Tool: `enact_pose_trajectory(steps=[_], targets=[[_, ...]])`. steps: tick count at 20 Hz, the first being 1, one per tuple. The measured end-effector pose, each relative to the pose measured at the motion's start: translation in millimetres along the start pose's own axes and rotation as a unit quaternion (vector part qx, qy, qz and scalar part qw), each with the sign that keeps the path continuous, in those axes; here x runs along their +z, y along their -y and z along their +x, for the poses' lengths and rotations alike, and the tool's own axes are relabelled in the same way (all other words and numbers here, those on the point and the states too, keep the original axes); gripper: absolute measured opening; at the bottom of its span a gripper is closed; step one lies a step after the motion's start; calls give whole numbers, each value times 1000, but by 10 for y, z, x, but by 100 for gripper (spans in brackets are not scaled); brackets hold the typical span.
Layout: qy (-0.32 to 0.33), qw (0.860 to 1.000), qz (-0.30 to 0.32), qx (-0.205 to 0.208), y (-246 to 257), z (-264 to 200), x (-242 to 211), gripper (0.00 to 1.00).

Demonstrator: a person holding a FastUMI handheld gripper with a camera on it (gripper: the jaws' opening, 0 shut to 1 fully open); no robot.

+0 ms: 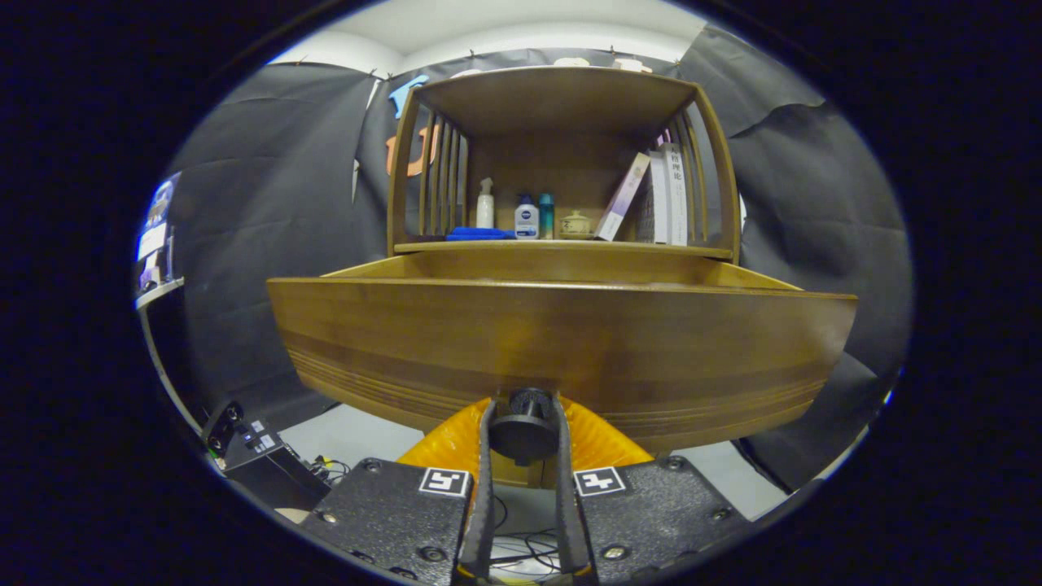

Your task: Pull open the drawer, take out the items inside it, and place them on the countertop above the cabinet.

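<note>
The wooden drawer (562,342) stands pulled out from the cabinet, its wide front panel close before me. A round dark knob (523,430) sticks out of the panel's lower middle. My gripper (523,419) is shut on that knob, one finger pressing each side of it. The drawer's inside is hidden behind the front panel; only its top rims (570,273) show. Above it runs the cabinet's countertop (562,247), a wooden shelf surface.
On the countertop stand a white spray bottle (485,204), a white-and-blue bottle (527,218), a teal bottle (546,216), a small lidded pot (575,225), a blue cloth (480,233) and several leaning books (651,195). A black box with cables (252,456) lies on the floor at lower left.
</note>
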State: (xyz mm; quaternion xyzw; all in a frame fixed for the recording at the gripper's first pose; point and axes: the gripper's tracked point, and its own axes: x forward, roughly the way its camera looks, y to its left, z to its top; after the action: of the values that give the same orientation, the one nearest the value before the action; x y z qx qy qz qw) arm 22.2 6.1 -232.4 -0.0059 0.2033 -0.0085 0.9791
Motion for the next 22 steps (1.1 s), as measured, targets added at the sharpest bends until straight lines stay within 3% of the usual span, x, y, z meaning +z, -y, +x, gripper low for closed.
enact_pose_trajectory(steps=[3,6,10,12,16,19,22], targets=[[-38,999,-6,10,-18,-37,-10,40],[-71,996,35,33,-30,-170,87,43],[-14,998,30,50,-26,-420,674,43],[3,998,17,60,-69,-448,968,48],[-38,997,18,61,-70,-267,1164,64],[-79,993,22,87,-175,-76,1221,72],[-121,985,52,108,-228,114,1314,73]])
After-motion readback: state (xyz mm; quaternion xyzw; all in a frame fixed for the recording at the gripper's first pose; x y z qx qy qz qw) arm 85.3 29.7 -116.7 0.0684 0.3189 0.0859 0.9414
